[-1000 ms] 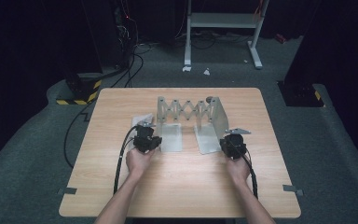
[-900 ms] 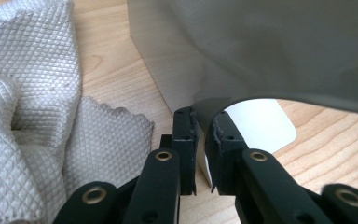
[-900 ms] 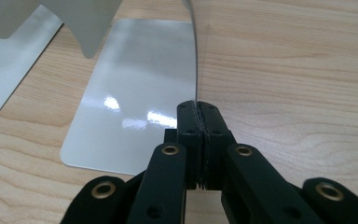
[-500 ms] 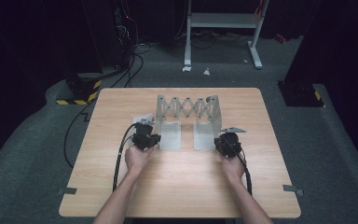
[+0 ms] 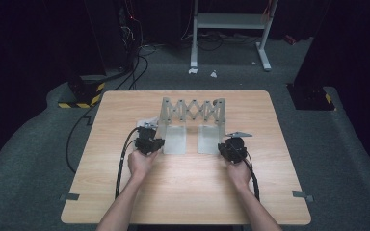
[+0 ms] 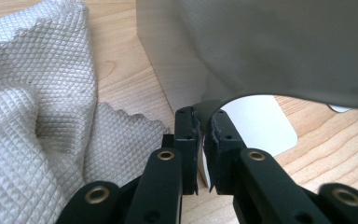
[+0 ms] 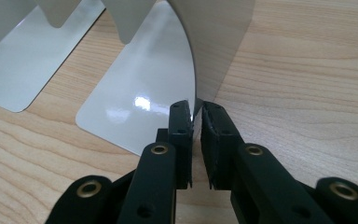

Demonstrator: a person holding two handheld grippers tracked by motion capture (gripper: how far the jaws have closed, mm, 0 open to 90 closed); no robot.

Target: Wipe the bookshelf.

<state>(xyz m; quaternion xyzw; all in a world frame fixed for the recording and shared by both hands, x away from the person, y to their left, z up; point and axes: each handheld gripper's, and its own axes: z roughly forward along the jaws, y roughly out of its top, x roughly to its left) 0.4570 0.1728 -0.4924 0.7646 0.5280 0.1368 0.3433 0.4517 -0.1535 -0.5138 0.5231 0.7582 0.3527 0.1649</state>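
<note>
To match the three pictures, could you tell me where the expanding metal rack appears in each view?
High view: expanding metal rack stands mid-table, towards the far edge.
Left gripper view: the rack covers the upper right.
Right gripper view: the rack spans the top left and centre.
Shared landmark: wooden table.

No text, label, brand, number or sign can be read on anything seen in these views.

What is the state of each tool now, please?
Left tool: closed on the left end plate of the metal rack.
Right tool: jaws just opening, right end plate between them.
</note>
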